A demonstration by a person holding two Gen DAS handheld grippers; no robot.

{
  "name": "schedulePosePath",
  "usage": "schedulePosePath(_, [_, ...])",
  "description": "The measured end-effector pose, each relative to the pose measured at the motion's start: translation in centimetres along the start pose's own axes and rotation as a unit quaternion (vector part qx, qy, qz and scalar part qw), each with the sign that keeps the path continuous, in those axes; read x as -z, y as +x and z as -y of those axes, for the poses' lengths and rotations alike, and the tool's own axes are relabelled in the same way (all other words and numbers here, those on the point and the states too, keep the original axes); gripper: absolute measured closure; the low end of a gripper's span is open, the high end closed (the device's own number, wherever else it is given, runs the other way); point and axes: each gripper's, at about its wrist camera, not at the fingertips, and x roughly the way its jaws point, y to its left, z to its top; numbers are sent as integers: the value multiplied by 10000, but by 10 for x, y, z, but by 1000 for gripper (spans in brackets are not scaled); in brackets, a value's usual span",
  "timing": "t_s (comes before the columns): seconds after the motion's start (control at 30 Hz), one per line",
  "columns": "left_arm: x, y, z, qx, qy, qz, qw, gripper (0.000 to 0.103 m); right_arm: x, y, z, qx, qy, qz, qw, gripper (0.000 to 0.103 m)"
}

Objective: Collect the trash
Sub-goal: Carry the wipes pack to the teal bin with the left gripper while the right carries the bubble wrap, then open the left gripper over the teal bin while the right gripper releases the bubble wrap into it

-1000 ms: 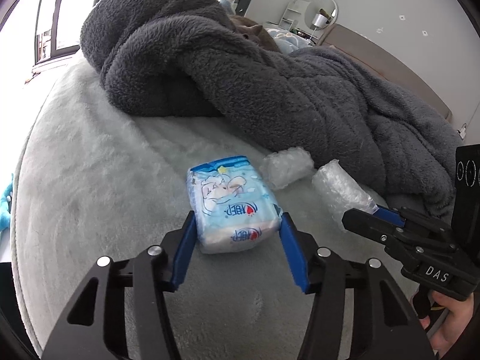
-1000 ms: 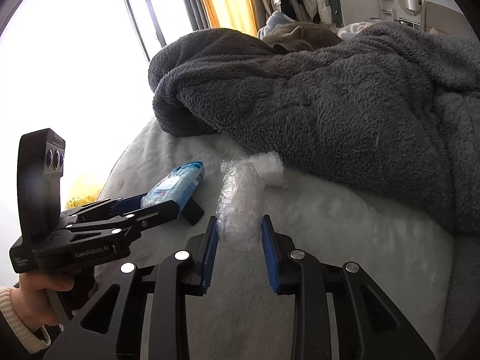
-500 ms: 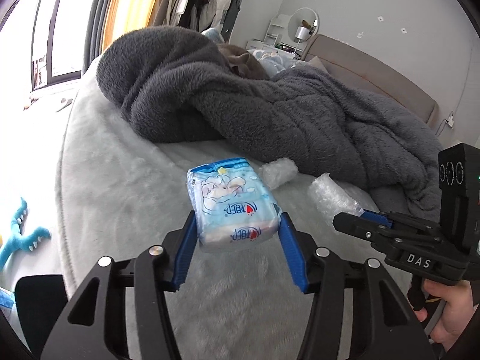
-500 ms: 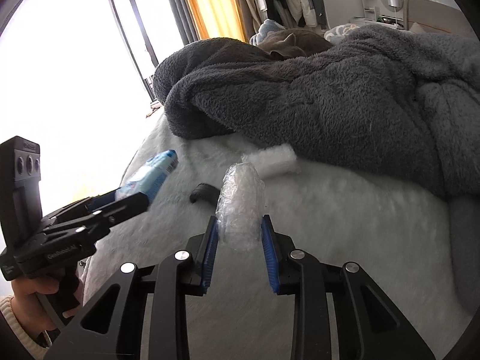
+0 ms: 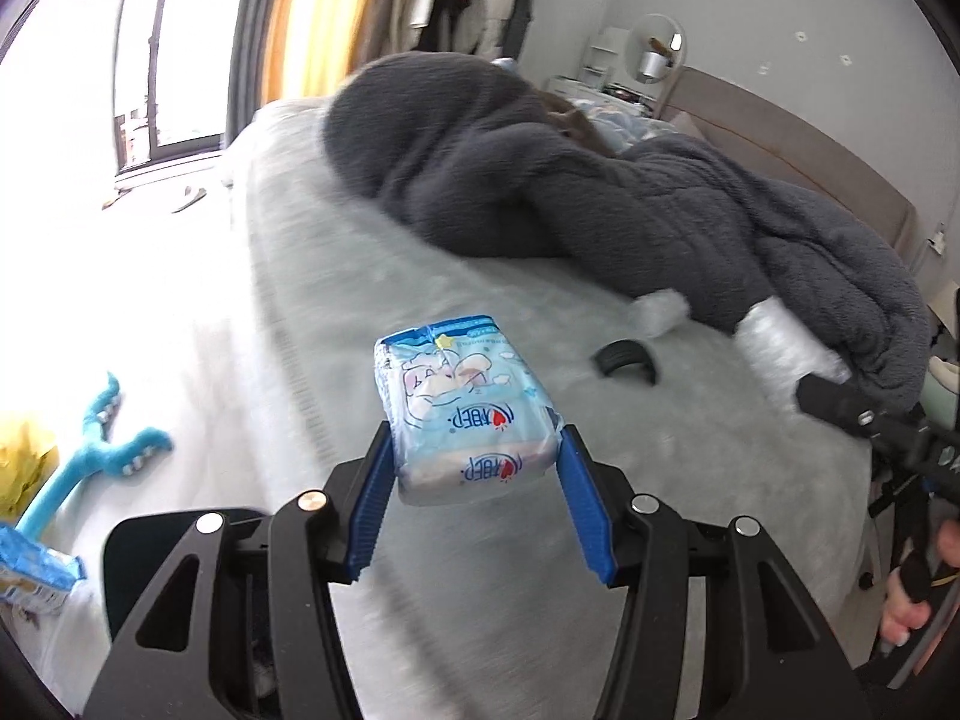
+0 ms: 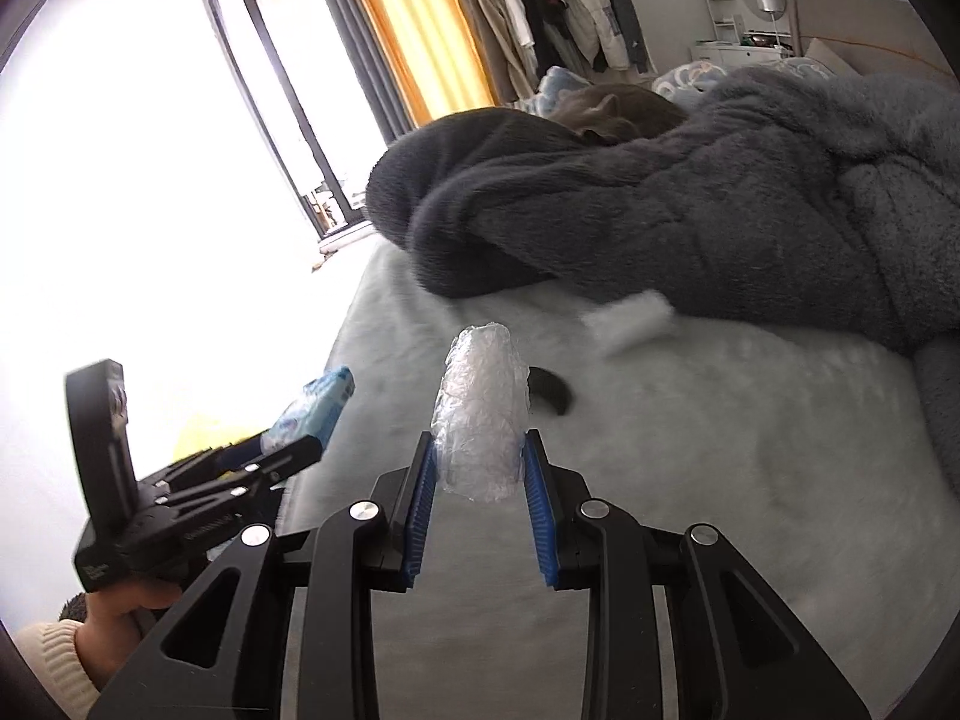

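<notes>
My left gripper [image 5: 477, 468] is shut on a blue and white tissue pack [image 5: 462, 408] and holds it up above the pale bed cover [image 5: 336, 312]. The pack also shows in the right wrist view [image 6: 315, 411]. My right gripper [image 6: 480, 456] is shut on a roll of clear bubble wrap [image 6: 483, 414], lifted off the bed; it also shows in the left wrist view [image 5: 780, 342]. A second small bubble wrap piece [image 6: 630, 318] lies on the bed against the dark grey blanket [image 6: 690, 210]. A small black curved object [image 5: 624, 360] lies on the bed near it.
The rumpled grey blanket [image 5: 630, 210] covers the far side of the bed. A blue plush toy [image 5: 90, 462], a yellow item [image 5: 24, 474] and a blue packet [image 5: 36, 576] lie on the floor at the left. A window and orange curtain [image 6: 396, 36] stand behind.
Both grippers have lifted their loads off the bed and pulled back from the blanket. The black curved object, hidden a second ago, now lies exposed where the tissue pack was.
</notes>
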Motion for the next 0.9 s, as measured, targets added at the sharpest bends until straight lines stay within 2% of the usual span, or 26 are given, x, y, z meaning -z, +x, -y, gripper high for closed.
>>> schedulePosePath(0.17, [15, -4, -36, -431, -103, -257, 9987, 46, 6, 3, -37, -171, -204, -11, 9996, 74])
schedulePosePath(0.5, [39, -4, -101, -829, -588, -790, 9917, 46, 17, 33, -107, -503, -808, -274, 9951, 74])
schedulePosePath(0.77, [78, 9, -153, -1087, -941, -1507, 9781, 46, 24, 64, -153, -799, -1048, -528, 9899, 74])
schedulePosePath(0.9, [104, 16, -182, -1132, -1253, -1931, 9665, 46, 26, 77, -170, -934, -1090, -621, 9877, 74])
